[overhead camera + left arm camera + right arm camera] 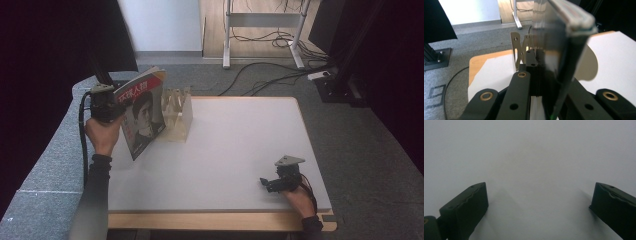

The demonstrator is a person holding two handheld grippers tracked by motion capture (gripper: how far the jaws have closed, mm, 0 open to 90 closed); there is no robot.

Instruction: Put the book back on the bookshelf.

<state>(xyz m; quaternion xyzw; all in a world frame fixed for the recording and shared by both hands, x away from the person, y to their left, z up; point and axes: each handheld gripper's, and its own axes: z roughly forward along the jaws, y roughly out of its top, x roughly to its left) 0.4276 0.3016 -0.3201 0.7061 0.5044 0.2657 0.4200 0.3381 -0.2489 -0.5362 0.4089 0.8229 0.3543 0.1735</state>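
Observation:
A magazine (143, 114) with a portrait and a red-and-white title on its cover is held upright and tilted over the table's far left corner. My left gripper (120, 111) is shut on its left edge. In the left gripper view the magazine's spine (565, 52) runs edge-on between the black jaws of the left gripper (549, 86). Just right of the magazine stands a pale slotted rack (178, 114), whose metal-looking dividers (519, 48) show beyond the jaws. My right gripper (266, 183) rests low near the table's front right, open, with nothing but white tabletop between the jaws of the right gripper (539, 205).
The white-topped table (240, 140) has a wooden front edge. Grey carpet surrounds it. Cables (270, 75) and a white desk frame (227, 45) lie beyond the far edge. A black stand (102, 75) rises behind the left hand.

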